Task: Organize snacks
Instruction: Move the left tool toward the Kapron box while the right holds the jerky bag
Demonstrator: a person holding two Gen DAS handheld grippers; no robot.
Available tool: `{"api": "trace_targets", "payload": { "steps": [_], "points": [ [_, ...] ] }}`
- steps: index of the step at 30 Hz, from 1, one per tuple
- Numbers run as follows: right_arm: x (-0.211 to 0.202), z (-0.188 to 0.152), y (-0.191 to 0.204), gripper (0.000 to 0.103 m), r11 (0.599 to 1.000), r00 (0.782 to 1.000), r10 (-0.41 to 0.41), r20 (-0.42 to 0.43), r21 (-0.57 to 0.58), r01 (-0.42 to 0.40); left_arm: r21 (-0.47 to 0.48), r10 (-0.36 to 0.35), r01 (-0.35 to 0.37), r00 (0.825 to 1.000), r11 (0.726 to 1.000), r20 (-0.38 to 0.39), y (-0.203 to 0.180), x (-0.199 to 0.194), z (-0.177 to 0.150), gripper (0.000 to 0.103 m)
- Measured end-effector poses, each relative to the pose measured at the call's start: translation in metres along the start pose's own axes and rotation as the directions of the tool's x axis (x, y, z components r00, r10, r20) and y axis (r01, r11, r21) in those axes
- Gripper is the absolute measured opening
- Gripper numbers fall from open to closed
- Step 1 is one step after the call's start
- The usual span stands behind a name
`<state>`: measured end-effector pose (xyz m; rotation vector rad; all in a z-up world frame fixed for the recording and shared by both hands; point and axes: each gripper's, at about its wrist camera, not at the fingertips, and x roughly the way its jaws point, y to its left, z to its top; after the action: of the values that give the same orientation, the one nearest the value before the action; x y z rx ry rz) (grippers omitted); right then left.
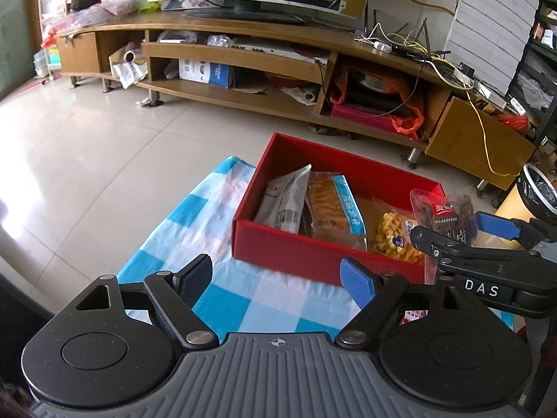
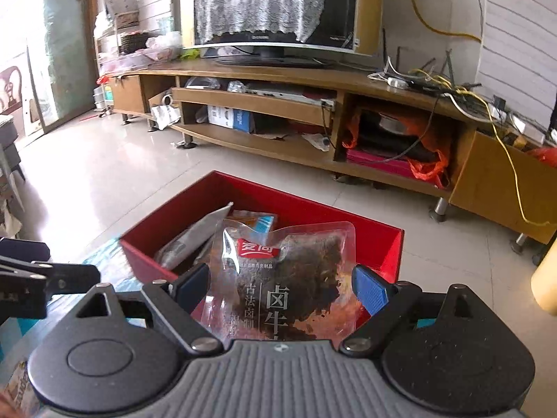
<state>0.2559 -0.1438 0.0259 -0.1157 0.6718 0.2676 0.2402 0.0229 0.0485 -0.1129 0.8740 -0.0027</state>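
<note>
While over red box [image 2: 306, 205], right hand-held gripper [image 2: 280, 287] clamps beef pouch [image 2: 289, 278].

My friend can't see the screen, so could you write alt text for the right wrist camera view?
The right gripper holds a clear packet of dark braised meat above an open red box that already has snack packets in it. Behind stand a tiled floor and a long wooden TV cabinet.

We see a glossy red cardboard box [image 1: 313, 250] on a blue-and-white checked cloth [image 1: 195, 230] over the surface. Inside lie a silver-grey foil packet [image 1: 287, 198] and a yellow twisted-snack bag [image 1: 395, 235]. Our right claw [image 2: 280, 289] carries a clear, red-labelled pouch of dark brown meat [image 2: 289, 278].
</note>
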Motion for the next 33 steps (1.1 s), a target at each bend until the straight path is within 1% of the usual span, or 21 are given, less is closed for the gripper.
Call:
{"api": "trace_targets", "payload": {
  "steps": [7,10,20,24,27,29,33],
  "points": [
    [-0.026,-0.003,0.027,0.088,0.998,0.999,0.017,0.034,-0.06,-0.015,-0.002,0.002,-0.002,1.0,1.0,0.0,0.008,-0.013,-0.012,0.086],
    [-0.036,-0.004,0.036,0.088,0.997,0.999,0.003,0.052,-0.079,0.001,-0.01,-0.003,0.003,1.0,1.0,0.008,0.013,-0.022,-0.016,0.086],
    [-0.063,-0.014,0.055,0.088,0.995,0.997,0.024,0.069,-0.096,-0.017,-0.019,-0.009,0.01,1.0,1.0,0.012,0.027,-0.046,-0.037,0.086],
    [-0.071,-0.018,0.061,0.088,0.995,0.997,0.036,0.07,-0.098,-0.029,-0.011,-0.001,0.001,1.0,1.0,0.016,0.03,-0.052,-0.045,0.086],
    [-0.074,-0.023,0.064,0.089,0.994,0.997,0.045,0.057,-0.102,-0.039,-0.009,0.01,-0.01,1.0,1.0,0.008,0.035,-0.056,-0.054,0.087],
    [-0.074,-0.03,0.061,0.089,0.995,0.998,0.054,0.027,-0.081,-0.052,-0.017,0.019,-0.019,1.0,1.0,-0.01,0.041,-0.056,-0.061,0.087],
    [-0.071,-0.044,0.051,0.089,0.997,0.997,0.066,-0.03,-0.041,-0.067,-0.079,0.049,-0.055,0.996,0.995,-0.077,0.063,-0.05,-0.08,0.088]
  ]
}}
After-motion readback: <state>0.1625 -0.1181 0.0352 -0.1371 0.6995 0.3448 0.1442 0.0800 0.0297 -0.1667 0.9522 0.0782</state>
